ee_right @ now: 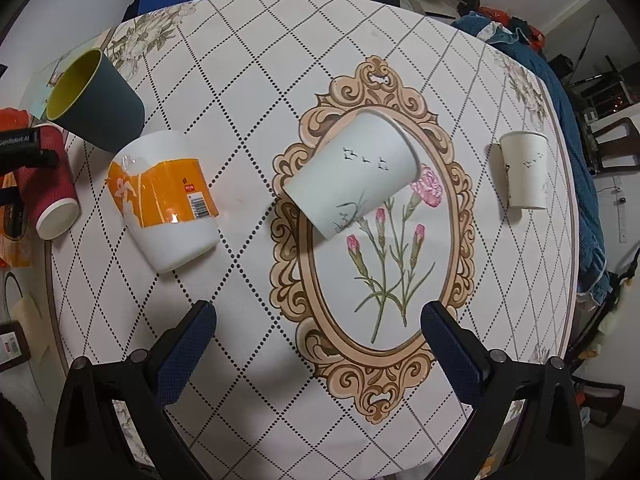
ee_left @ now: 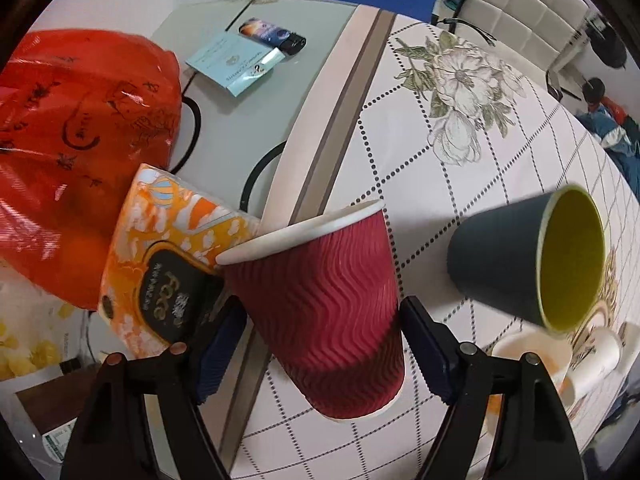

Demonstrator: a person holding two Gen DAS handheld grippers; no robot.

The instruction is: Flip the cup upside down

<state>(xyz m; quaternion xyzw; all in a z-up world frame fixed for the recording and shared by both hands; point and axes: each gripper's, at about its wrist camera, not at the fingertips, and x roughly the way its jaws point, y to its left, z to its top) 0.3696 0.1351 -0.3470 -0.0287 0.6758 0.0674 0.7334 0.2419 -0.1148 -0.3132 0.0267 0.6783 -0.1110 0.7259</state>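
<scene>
Left hand-held gripper (ee_left: pixel 322 334) clamped on red ribbed paper cup (ee_left: pixel 324 312), blue textured pads pressing its wavy sides, white rim tilted, near the desk (ee_right: pixel 256 80) left edge. Right hand-held gripper (ee_right: pixel 318 334) spread wide, gripping nothing, above the oval floral print. Close by: smooth dark cup (ee_left: pixel 532 258) with yellow-green inside, glossy white tumbler (ee_right: pixel 168 200) banded orange, white paper cup (ee_right: pixel 352 172) printed with birds.

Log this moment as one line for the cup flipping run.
left gripper: shut on red ripple paper cup, tilted | right gripper: open, empty, above tablecloth | white bird-print cup: untouched
</scene>
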